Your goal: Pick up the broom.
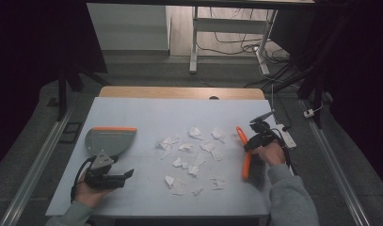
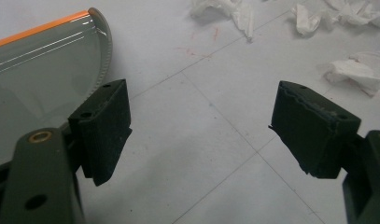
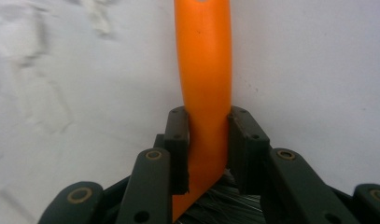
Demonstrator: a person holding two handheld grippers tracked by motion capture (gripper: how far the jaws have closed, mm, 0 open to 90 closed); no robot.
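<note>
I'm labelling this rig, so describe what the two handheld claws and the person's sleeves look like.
Both are dark two-jaw tools with round rivets and square black pads. The left claw carries a grey three-cornered plate and a black cable; the right claw has one too. The sleeves are grey.

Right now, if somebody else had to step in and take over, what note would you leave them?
Left hand-held gripper: open, holding nothing, beside the grey dustpan.
Right hand-held gripper: shut on the orange brush handle.
Torn paper scraps lie scattered mid-table, none in the dustpan as far as the high view shows.
Done: brush picked up.
Left: likely take the dustpan, sweep the scraps in.
</note>
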